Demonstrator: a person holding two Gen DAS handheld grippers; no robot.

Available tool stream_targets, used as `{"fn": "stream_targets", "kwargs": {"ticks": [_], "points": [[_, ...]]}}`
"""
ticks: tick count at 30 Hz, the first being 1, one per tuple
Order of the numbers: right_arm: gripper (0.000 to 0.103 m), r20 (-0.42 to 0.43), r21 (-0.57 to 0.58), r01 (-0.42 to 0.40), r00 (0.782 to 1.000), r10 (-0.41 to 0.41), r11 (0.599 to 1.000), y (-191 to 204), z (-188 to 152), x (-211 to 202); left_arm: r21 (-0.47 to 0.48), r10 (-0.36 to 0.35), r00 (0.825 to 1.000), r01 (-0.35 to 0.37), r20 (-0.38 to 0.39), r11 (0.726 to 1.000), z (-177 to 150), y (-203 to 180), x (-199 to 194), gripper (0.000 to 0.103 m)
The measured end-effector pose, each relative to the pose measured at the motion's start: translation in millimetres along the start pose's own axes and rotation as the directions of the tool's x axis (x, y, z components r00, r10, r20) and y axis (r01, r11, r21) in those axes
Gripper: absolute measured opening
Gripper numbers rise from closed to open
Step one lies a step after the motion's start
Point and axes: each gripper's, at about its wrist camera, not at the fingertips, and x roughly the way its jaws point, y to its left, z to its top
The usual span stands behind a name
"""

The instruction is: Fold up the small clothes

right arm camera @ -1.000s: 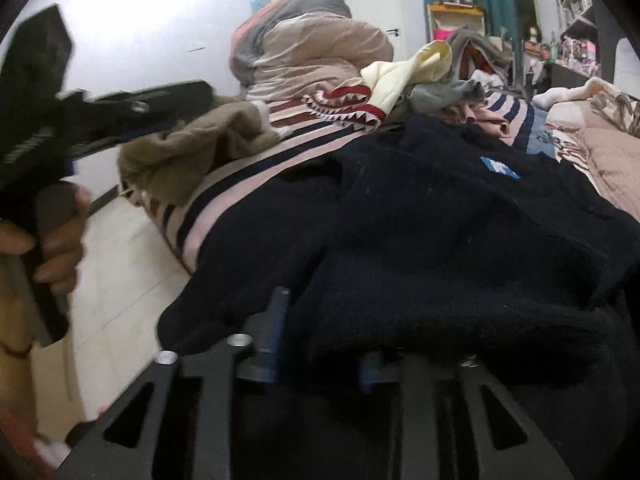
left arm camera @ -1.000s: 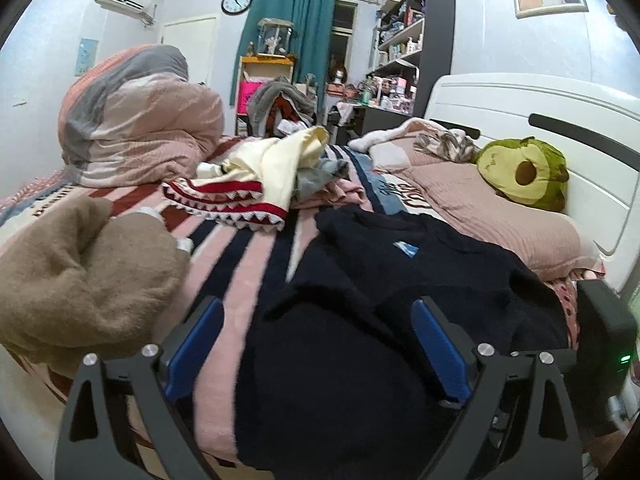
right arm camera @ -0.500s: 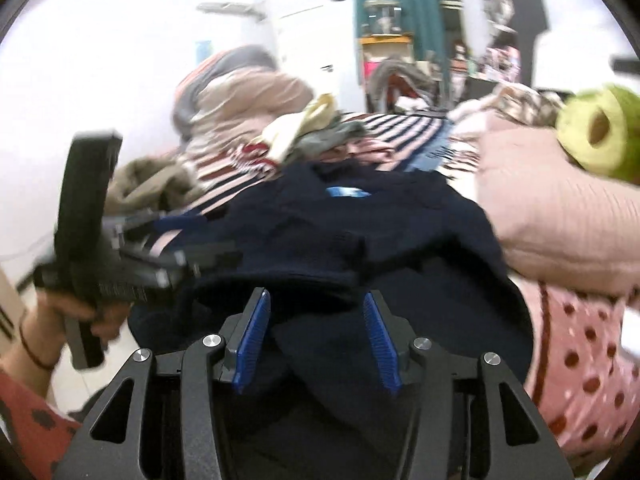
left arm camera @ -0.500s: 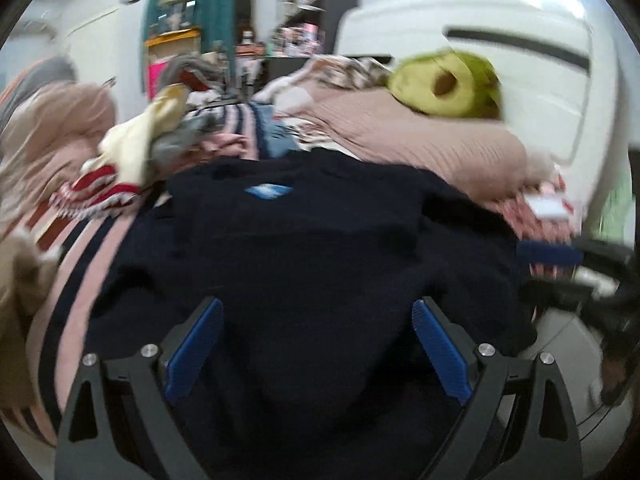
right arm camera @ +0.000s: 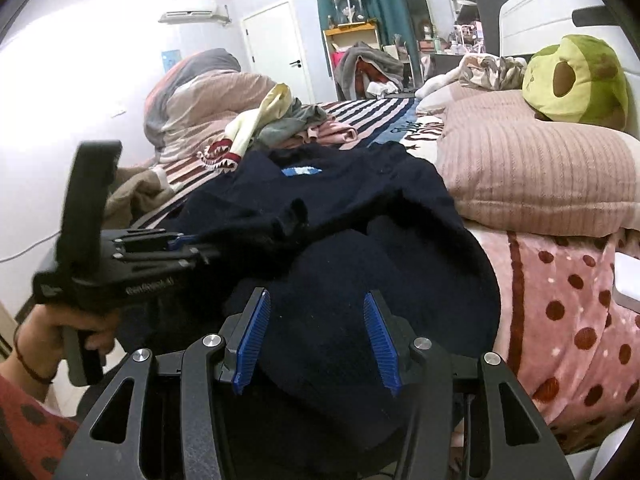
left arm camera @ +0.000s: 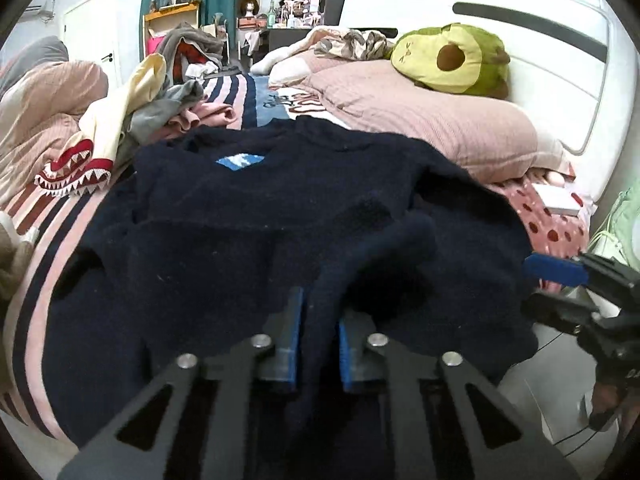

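Observation:
A dark navy sweater (left arm camera: 280, 216) with a small blue label (left arm camera: 239, 160) lies spread on the near part of the bed; it also shows in the right wrist view (right arm camera: 360, 216). My left gripper (left arm camera: 318, 320) is shut on a fold of the sweater at its near edge. It shows in the right wrist view (right arm camera: 208, 252) at the left, pinching the cloth. My right gripper (right arm camera: 318, 340) is open, its blue pads on either side of a hump of the sweater. One of its fingertips (left arm camera: 556, 270) shows at the right of the left wrist view.
A heap of other clothes (left arm camera: 132, 116) lies behind the sweater on the striped blanket (left arm camera: 36, 256). A pink pillow (left arm camera: 432, 120) and an avocado plush (left arm camera: 452, 60) lie right. A rolled duvet (right arm camera: 200, 96) is at the back left. A white box (left arm camera: 560, 202) lies by the headboard.
My left gripper has closed on a fold of the sweater. My right gripper has opened wider and let go of the cloth it held a second ago.

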Motion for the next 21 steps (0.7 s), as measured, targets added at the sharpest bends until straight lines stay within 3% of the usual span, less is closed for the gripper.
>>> {"fn": "stream_targets", "kwargs": {"ticks": [5,14,21], "points": [[0.045,0.008,-0.002,0.003,1.000,-0.003,1.000,2,0,-3,-0.053,-0.019,0.998,0.022,0.065,0.998,1,10,-22,0.008],[0.045,-0.001,0.001,0.041,0.999,-0.041,0.999,13,4,-11,-0.175,0.067,0.983,-0.037,0.170,0.984,-18,57,-75,0.008],[0.045,-0.010,0.009,0.047,0.999,-0.047,0.999,30,6,-10,-0.278,0.112,0.984,-0.071,0.137,0.958,-55,98,-100,0.008]]}}
